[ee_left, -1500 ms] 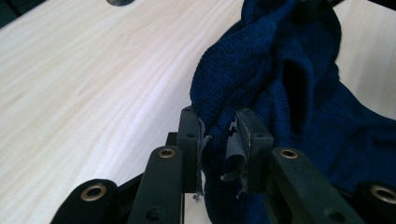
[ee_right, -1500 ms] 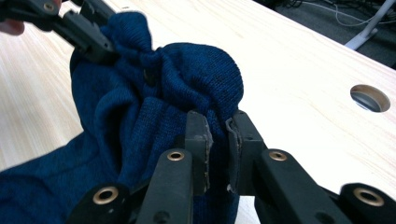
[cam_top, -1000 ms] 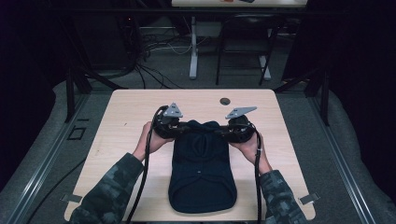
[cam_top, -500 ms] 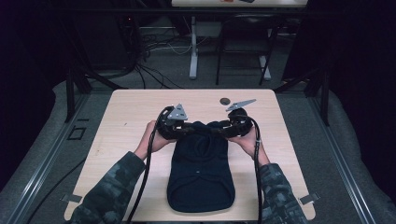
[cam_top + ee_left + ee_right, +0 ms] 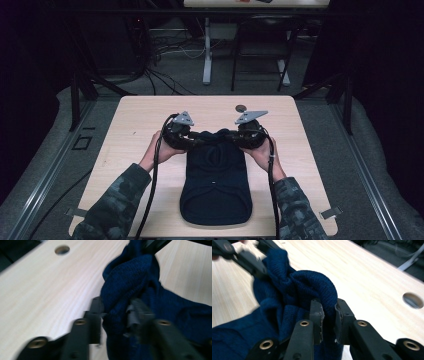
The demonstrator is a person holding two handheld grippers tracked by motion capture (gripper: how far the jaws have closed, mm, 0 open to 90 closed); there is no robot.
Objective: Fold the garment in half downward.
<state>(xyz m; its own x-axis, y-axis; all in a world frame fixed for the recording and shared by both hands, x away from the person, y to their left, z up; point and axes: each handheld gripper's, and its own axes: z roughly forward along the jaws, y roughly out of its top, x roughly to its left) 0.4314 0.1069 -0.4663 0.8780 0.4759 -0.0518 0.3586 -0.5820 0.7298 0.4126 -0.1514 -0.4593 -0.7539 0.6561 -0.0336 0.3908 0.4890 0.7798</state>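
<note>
Navy knit garment [image 5: 216, 185] lies limp on the counter [image 5: 135, 125], its far edge pinched by each hand-held gripper, left [image 5: 113, 315] and right [image 5: 328, 315]; soft, light, best gathered in folds.

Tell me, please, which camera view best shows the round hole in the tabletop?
The right gripper view shows the hole best: large, sharp and unobstructed on the bare wooden table. The left gripper view shows it smaller and slightly blurred near the top edge; the high view shows it as a tiny dark spot.
</note>
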